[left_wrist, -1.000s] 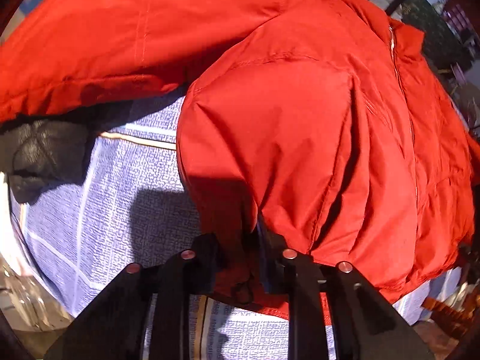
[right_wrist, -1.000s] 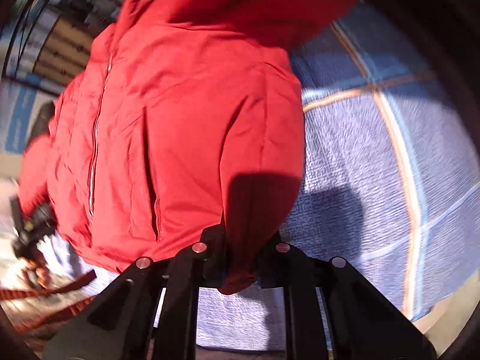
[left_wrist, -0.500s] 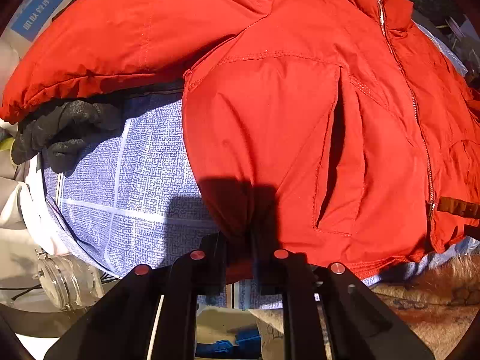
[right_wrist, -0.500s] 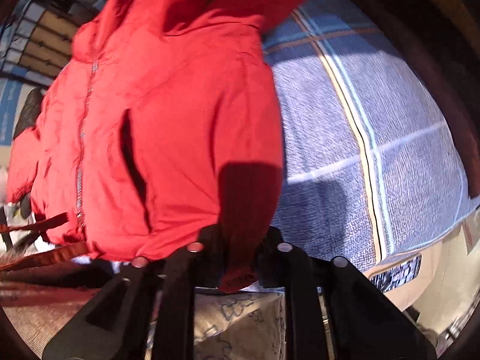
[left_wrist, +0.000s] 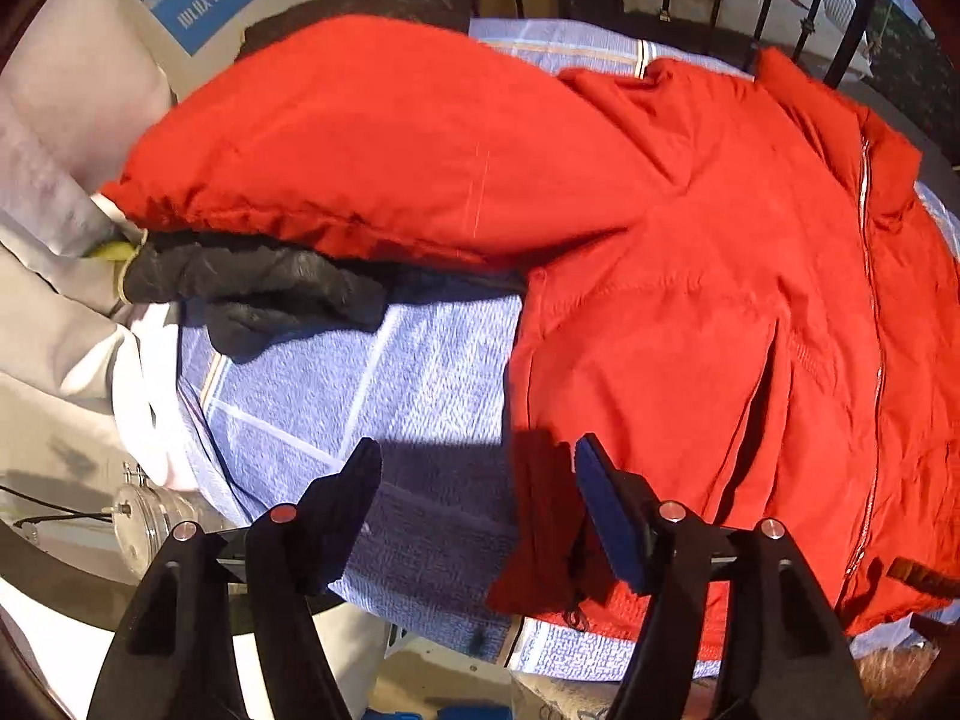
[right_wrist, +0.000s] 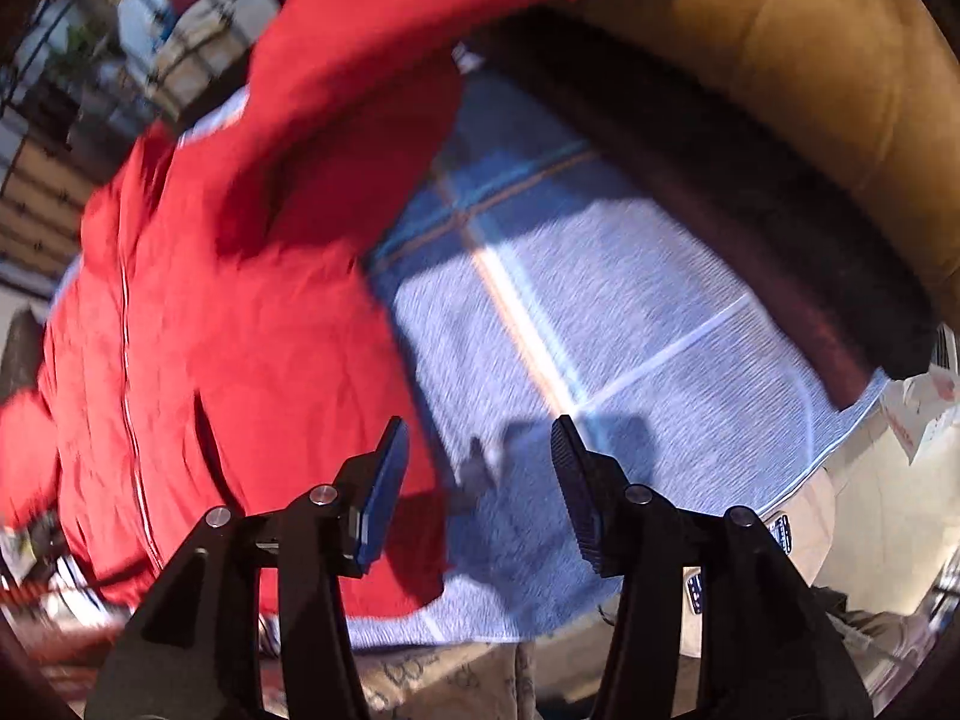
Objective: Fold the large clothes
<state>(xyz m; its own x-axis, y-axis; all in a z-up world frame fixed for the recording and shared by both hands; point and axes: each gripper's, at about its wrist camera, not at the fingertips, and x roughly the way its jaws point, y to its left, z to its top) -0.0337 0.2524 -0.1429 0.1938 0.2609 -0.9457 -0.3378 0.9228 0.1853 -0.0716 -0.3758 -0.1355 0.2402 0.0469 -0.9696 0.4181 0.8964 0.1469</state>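
Releasing the hem is the step in hand: both claws have just been opening, and the red padded jacket [left_wrist: 690,312] lies front-up, zip closed, on a blue checked cloth [left_wrist: 372,396] covering the surface. The left claw [left_wrist: 477,474] stands wide above the jacket's lower corner; that corner hangs between its fingers, close beside one blue pad [left_wrist: 606,516], but neither pad presses on it. The right claw [right_wrist: 480,450] is also apart, with only the checked cloth [right_wrist: 600,348] between its fingers and the jacket's [right_wrist: 240,330] side edge just beside one of them; this view is blurred. One sleeve [left_wrist: 372,150] stretches out sideways over a dark crumpled garment [left_wrist: 252,288] at the cloth's edge. The other sleeve [right_wrist: 372,60] reaches up toward a brown cushion [right_wrist: 810,90]. Judging by this layout, the body is spread and no fold is made yet. The next move likely calls for gripping a sleeve near its cuff and carrying it across the chest.
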